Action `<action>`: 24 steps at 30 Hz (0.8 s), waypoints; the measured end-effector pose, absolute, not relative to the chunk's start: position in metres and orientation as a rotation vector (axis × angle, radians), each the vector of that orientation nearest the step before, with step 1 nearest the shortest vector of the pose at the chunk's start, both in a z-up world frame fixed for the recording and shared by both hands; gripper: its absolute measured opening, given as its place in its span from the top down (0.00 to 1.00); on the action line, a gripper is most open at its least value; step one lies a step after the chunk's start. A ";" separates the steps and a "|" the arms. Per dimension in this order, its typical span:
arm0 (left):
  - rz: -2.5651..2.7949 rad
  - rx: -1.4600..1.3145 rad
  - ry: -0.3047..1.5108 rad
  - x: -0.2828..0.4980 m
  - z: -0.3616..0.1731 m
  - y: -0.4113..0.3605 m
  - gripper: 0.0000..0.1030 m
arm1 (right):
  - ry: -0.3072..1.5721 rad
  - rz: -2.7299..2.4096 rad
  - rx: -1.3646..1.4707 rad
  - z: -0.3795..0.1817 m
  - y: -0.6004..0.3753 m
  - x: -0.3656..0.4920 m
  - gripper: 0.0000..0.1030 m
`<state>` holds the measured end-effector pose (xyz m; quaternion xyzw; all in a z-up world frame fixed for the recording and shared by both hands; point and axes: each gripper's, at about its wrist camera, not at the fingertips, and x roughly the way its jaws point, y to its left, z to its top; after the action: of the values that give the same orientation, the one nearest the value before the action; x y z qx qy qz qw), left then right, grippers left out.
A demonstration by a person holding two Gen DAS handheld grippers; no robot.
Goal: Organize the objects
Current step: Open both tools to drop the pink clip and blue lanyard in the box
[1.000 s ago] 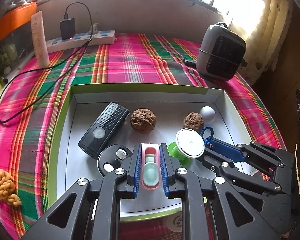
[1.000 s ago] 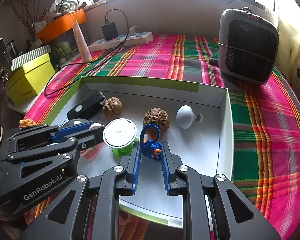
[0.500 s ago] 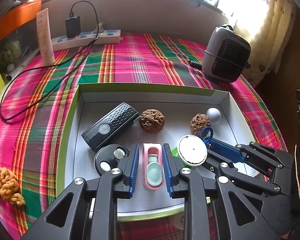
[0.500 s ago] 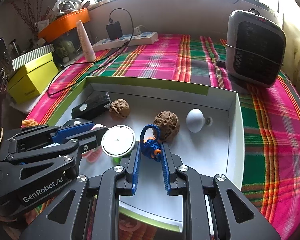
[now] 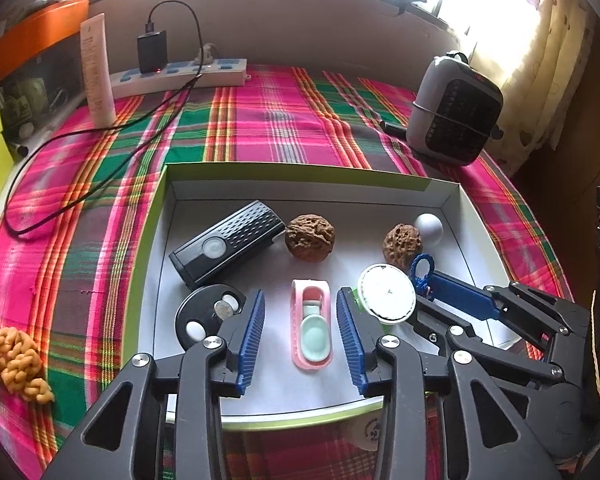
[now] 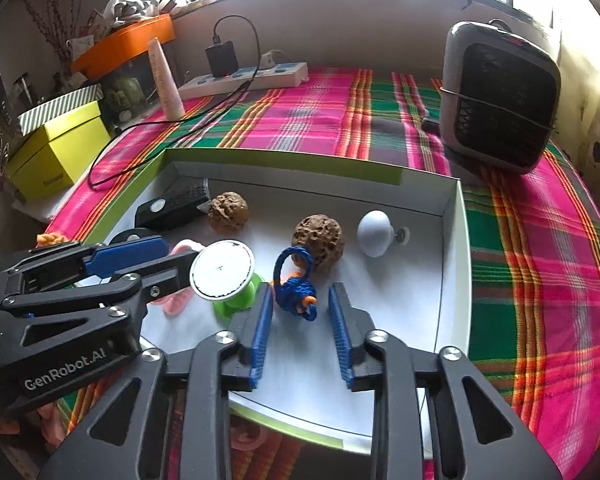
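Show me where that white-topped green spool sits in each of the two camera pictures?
Left wrist view: green spool right of centre, beside the left gripper's right finger.
Right wrist view: green spool left of centre, just left of the blue cord.
Shared landmark: pitted walnut behind it.

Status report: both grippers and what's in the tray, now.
Left gripper open, jaws just opened off pink case. Right gripper open, jaws just released blue cord knot. Both items lie loose in tray. Spool close between grippers.
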<state>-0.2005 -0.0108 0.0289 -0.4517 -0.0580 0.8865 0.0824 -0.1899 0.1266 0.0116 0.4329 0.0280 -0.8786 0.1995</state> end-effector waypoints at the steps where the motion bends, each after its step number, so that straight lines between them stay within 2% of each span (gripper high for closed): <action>1: 2.649 -1.348 -0.174 -0.200 0.029 -0.012 0.64 | 0.081 -2.459 1.209 0.012 0.127 -0.189 0.69; 6: 2.656 -1.342 -0.184 -0.197 0.031 -0.015 0.64 | 0.093 -2.461 1.201 0.013 0.126 -0.187 0.64; 11: 2.658 -1.328 -0.186 -0.193 0.035 -0.016 0.62 | 0.136 -2.463 1.186 0.015 0.121 -0.180 0.52; 24: 2.662 -1.287 -0.176 -0.177 0.046 -0.013 0.61 | 0.124 -2.499 1.167 0.023 0.127 -0.166 0.52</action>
<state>-0.1766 -0.0125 0.0455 -0.4327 -0.0593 0.8951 0.0896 -0.1655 0.1274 0.0228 0.4151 0.0442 -0.8888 0.1890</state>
